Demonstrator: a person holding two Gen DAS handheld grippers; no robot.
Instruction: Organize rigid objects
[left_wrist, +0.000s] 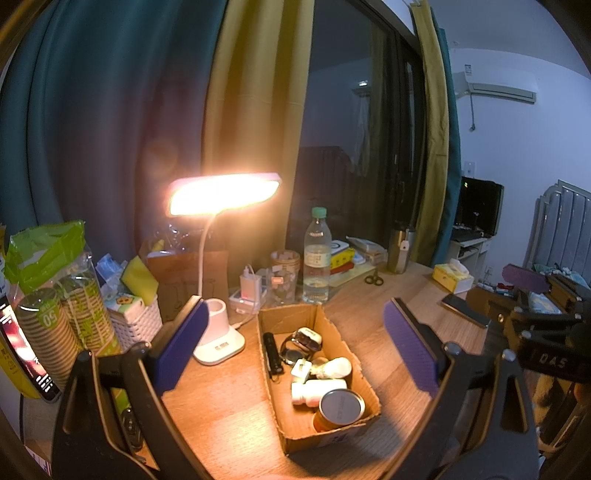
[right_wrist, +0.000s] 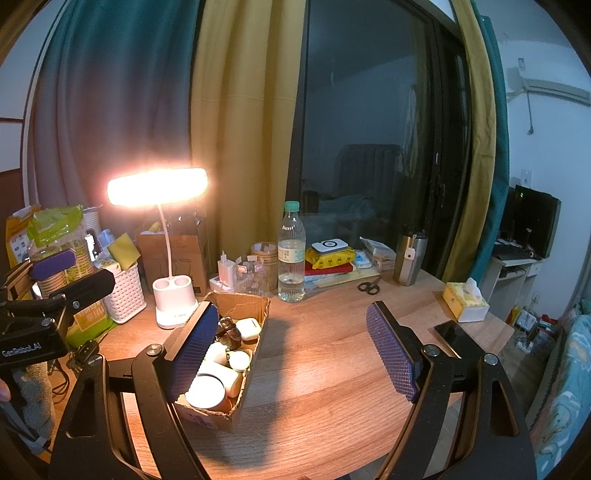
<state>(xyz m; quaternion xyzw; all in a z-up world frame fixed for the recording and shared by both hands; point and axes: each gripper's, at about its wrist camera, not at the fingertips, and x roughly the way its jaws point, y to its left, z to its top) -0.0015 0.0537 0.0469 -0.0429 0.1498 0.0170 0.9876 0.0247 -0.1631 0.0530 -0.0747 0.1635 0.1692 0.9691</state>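
Both the left gripper (left_wrist: 291, 343) and right gripper (right_wrist: 291, 347) hang with jaws spread wide, grasping nothing. The cardboard box (left_wrist: 334, 430) of small items sits on the desk (left_wrist: 229, 410) between the left jaws.

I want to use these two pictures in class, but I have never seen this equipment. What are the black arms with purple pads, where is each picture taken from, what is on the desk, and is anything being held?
No robot here: a person holds a two-finger tool in each hand, each carrying a wide-angle camera looking along its fingers. One picture comes from the left gripper, the other from the right gripper. Both are open and hold nothing. On the wooden desk sits an open brown cardboard box holding small items, including a round metal-lidded tin and a black flashlight. Behind stand a lit white desk lamp and a clear plastic water bottle.
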